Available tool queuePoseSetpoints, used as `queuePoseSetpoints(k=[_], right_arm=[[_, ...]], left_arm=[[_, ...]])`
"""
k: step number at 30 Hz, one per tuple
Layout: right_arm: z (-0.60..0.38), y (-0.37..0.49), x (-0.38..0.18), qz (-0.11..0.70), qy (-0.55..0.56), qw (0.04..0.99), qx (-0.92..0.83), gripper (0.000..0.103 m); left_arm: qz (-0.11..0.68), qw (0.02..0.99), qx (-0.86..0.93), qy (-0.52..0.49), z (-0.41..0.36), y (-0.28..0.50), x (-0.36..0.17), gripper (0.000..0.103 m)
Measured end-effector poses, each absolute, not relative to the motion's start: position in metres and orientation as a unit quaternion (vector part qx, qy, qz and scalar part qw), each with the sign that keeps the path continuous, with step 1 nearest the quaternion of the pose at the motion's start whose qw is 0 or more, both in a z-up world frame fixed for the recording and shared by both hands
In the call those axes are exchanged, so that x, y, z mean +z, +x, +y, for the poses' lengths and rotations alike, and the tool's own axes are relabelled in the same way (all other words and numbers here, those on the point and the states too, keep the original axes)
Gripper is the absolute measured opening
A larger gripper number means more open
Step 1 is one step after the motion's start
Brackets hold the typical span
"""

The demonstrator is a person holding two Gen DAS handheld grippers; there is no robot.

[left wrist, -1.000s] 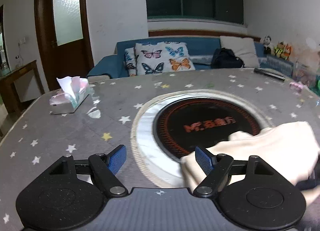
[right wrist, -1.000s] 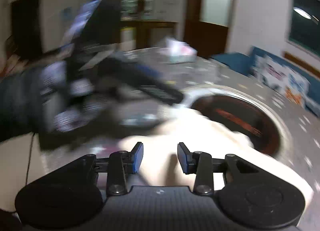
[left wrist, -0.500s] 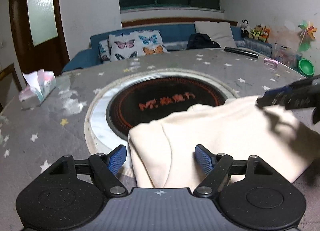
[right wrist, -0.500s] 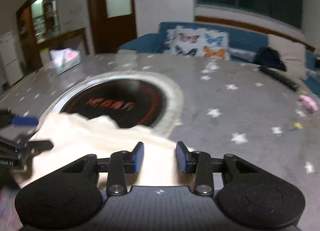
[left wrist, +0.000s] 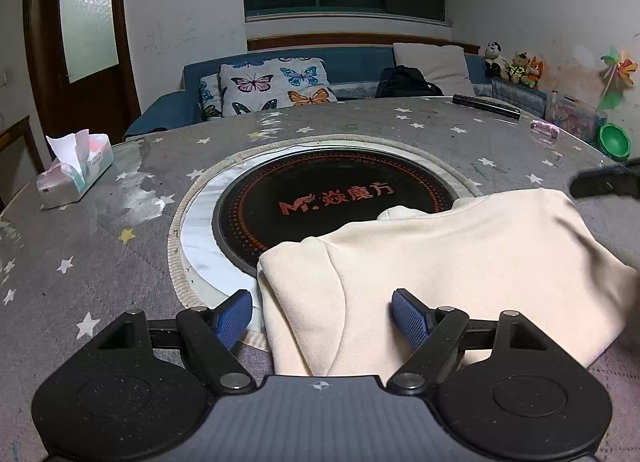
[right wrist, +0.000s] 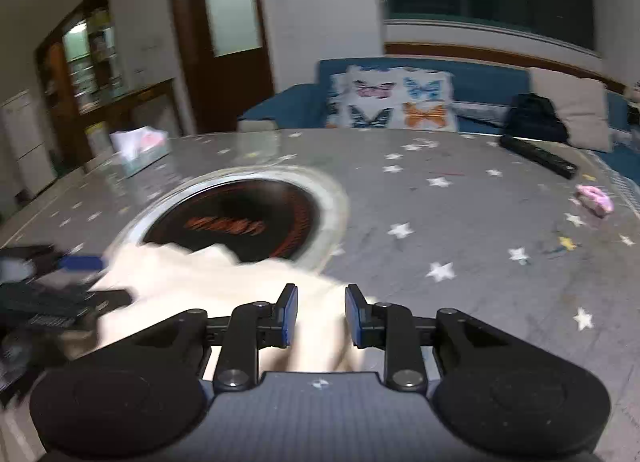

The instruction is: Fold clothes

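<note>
Cream garment [left wrist: 460, 258] lies bunched on the grey star-print surface [left wrist: 100, 230], near edge, partly over the rim of the round black cooktop [left wrist: 332, 198] w/ red lettering set in the middle. One folded flap w/ a curved seam sits toward the garment's left side in the left wrist view.

Left gripper [left wrist: 322, 312]: jaws wide apart, blue pads either side of the garment's left edge. Right pad is over the cloth, left pad just beside it above the cooktop's pale ring. Pads not pressing on the fabric.

Right gripper [right wrist: 321, 316]: jaws closing, gap narrow, cream cloth betw. them. Can't tell if the pads already pinch it; view is blurred and a gap shows on both sides of the fabric. In the left wrist view the right gripper shows as a dark blurred shape at the garment's far right corner. In the right wrist view the left gripper appears at far left, one blue pad at the cloth's edge.

Elsewhere on the surface: tissue box [left wrist: 74, 170] at far left, well apart from the garment; black remote [right wrist: 538, 156] and a small pink item [right wrist: 594, 200] toward the far right. Behind the surface, blue sofa [left wrist: 360, 62] w/ butterfly cushion [left wrist: 276, 84], a beige cushion [left wrist: 434, 64] and a black bag [left wrist: 404, 82]. Dark wooden door [left wrist: 80, 42] at left.
</note>
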State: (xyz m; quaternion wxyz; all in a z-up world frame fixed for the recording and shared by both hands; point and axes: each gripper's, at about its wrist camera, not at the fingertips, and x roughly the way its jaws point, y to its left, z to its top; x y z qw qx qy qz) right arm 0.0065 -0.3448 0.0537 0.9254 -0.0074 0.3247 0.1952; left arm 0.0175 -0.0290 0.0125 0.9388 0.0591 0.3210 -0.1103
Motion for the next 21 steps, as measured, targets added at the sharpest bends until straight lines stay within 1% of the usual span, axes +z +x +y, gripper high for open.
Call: queuePoseSetpoints(k=[4,7,12,16,19,21], right_arm=[[-0.332,-0.011,0.04,0.349,-0.026,0.91,0.224,0.025],[-0.334,-0.022,0.026,0.362,-0.037,0.905,0.222,0.023],[-0.34,-0.044,0.038,0.347,-0.063,0.911,0.212,0.024],[-0.332,-0.066,0.033,0.354,-0.097,0.9,0.234,0.023],[-0.34,-0.073,0.026,0.358,-0.1,0.899,0.23,0.021],[-0.346,-0.078,0.031,0.358,-0.097,0.903,0.217,0.021]], left_arm=[[0.321,0.939,-0.106,0.056,-0.029,0.017,0.012,0.082],[0.321,0.939,-0.105,0.056,-0.028,0.016,0.012,0.082],[0.319,0.94,-0.103,0.06,-0.029,0.016,0.011,0.082],[0.318,0.941,-0.1,0.059,-0.029,0.015,0.01,0.083],[0.318,0.941,-0.098,0.061,-0.028,0.015,0.01,0.084],[0.318,0.941,-0.098,0.062,-0.028,0.015,0.011,0.085]])
